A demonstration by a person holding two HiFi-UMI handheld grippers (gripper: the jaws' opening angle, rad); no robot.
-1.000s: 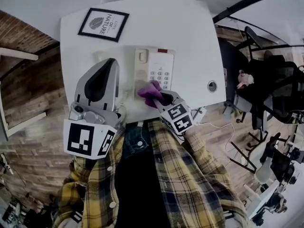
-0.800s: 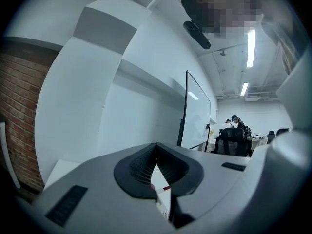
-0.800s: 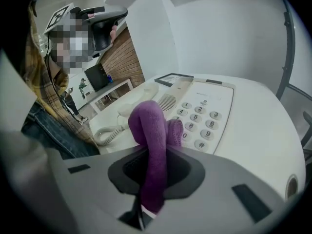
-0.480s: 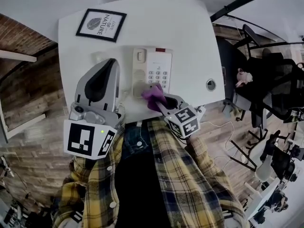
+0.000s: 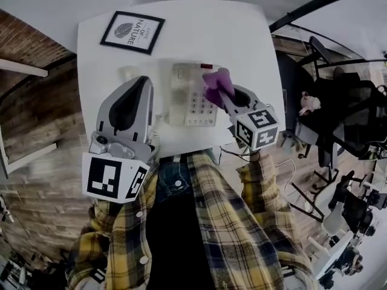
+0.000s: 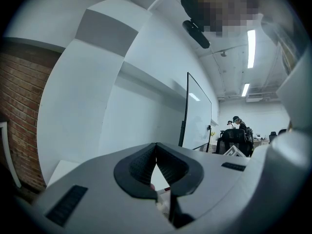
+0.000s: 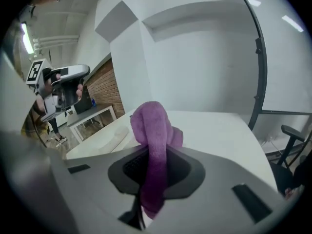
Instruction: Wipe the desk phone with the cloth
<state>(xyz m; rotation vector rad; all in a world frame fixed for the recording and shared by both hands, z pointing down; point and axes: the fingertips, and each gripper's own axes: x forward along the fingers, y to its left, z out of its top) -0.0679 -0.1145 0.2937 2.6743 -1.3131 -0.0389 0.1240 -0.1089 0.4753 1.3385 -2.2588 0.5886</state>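
Observation:
A cream desk phone [image 5: 188, 95] lies on the white table [image 5: 242, 41], its keypad to the right of the handset. My right gripper [image 5: 222, 93] is shut on a purple cloth [image 5: 217, 82], and holds it over the phone's far right corner. In the right gripper view the cloth [image 7: 154, 140] bulges up from between the shut jaws of the right gripper [image 7: 155, 156]. My left gripper [image 5: 143, 81] hovers just left of the phone, shut and empty. Its jaws meet in the left gripper view [image 6: 156, 154], with a sliver of the phone [image 6: 164, 193] under them.
A framed print [image 5: 132, 32] lies at the table's far left corner. Office chairs [image 5: 338, 113] stand beyond the table's right edge. A brick wall and white bench [image 5: 24, 71] are to the left. The person's plaid shirt [image 5: 199, 222] fills the near side.
My right gripper has carried the cloth from the phone's near edge up and to the right, to its far right corner. The left gripper has stayed put.

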